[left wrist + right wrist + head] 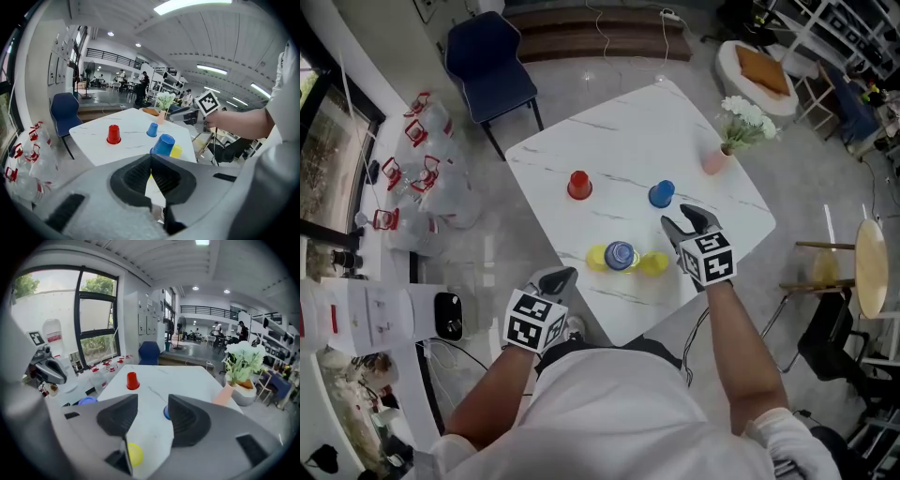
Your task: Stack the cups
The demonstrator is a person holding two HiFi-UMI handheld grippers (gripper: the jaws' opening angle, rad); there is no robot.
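while my left gripper (pixel 562 278) hangs by the table's (pixel 628 141) near edge, jaws together and empty, my right gripper (pixel 680 217) hovers above it, jaws apart on nothing — just beside the front blue cup (pixel 620 255) wedged between yellow cups (pixel 654 264).

lone blue cup (pixel 166 412): half behind right tool (pixel 153 399) | yellow cup (pixel 135 454): part behind same tool

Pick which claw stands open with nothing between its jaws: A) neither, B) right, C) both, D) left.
B: the right claw shows its jaws apart with nothing between them, while the left claw is shut, its jaws pressed together.
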